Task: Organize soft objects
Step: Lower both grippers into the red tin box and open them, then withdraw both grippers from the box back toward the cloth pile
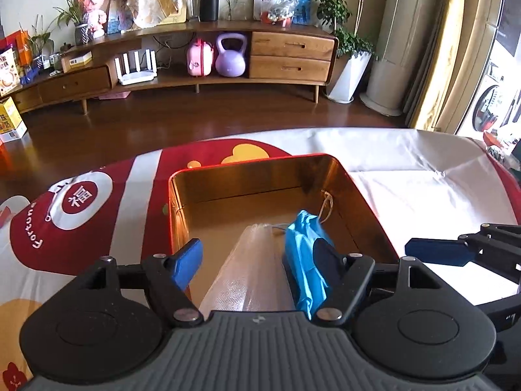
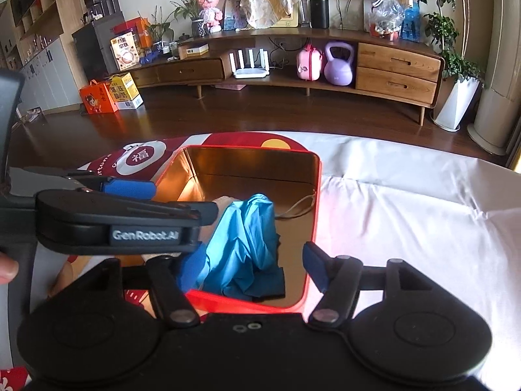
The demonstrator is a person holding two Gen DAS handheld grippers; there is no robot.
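The blue cloth [image 1: 306, 260] and a clear bubble-wrap roll [image 1: 247, 270] already lay inside the red tin [image 1: 254, 163], at six o'clock in the left view. Both the left gripper [image 1: 257, 262] and right gripper [image 2: 250, 268] hung wide and empty over it. No other soft objects showed on the covered tabletop [image 2: 407, 211], so the task seemed nearly done.

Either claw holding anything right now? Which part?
No. Both claws are open. The left claw straddles the bubble wrap and blue cloth in the tin without pinching; the right claw hovers empty.
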